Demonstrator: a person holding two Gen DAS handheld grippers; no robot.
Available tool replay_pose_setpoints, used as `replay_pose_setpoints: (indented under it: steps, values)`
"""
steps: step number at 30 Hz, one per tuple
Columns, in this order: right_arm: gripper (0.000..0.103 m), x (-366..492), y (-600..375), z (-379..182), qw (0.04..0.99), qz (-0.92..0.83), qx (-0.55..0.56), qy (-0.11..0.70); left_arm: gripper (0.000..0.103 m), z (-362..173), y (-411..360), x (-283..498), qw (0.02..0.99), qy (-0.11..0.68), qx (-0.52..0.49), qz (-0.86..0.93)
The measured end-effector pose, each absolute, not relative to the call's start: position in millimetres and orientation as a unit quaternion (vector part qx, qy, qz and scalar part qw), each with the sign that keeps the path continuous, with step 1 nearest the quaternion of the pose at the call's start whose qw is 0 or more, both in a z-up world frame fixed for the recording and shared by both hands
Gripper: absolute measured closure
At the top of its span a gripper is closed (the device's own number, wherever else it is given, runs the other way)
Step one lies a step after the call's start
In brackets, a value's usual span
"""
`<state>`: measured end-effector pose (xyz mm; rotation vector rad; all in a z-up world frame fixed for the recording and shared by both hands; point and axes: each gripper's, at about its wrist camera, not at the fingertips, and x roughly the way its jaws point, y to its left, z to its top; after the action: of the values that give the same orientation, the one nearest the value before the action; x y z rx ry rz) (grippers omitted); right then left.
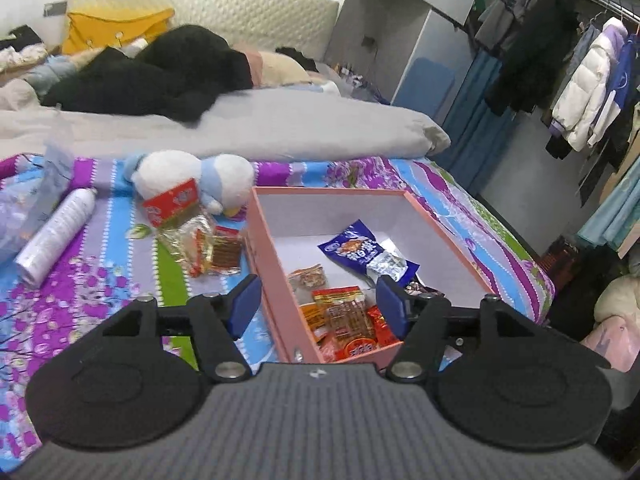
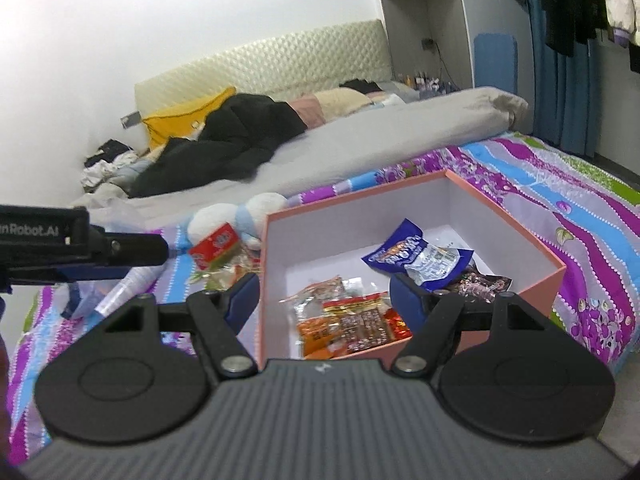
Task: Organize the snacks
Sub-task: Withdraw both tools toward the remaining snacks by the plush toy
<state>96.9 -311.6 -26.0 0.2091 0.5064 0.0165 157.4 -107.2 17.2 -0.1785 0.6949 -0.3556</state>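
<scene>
Left gripper [image 1: 318,306]: jaws wide apart with nothing between the blue pads; it hangs over the near left wall of the box.
Right gripper [image 2: 322,302]: jaws wide and bare, poised over the near edge of the box.
Pink box [image 1: 276,280]: open-topped with a white inside, resting on the floral bedsheet [image 1: 80,300].
Snacks in the box: a red-and-orange packet pile [image 1: 348,320] at the near end; a blue packet [image 1: 360,252] lies beyond it toward 1 o'clock.
Loose snacks: clear packets of brown sticks [image 1: 212,252] lie on the sheet just beside the box's left wall, at 10 o'clock from the left gripper; a red packet [image 1: 170,202] leans against the plush toy.
Plush toy [image 1: 196,176]: white and pale blue, beyond the loose packets.
White spray can [image 1: 56,236]: lying on its side at 9 o'clock, well apart from the box.
Grey duvet [image 1: 240,124]: bunched across the bed beyond the toy.
</scene>
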Motion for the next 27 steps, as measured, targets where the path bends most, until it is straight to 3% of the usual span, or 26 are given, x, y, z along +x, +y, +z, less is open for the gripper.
replay_pose_setpoints:
  steps: [7,27]
  values:
    - [0.029,63.6,-287.2,-23.7,0.964,0.026,0.095,0.246,0.018,21.3,-78.6,112.4,0.931,0.317,-0.079,-0.163]
    - [0.029,25.9,-232.2,-41.0,0.96,0.091,0.056,0.257,0.013,6.3,-22.0,49.9,0.94,0.313,-0.091,-0.103]
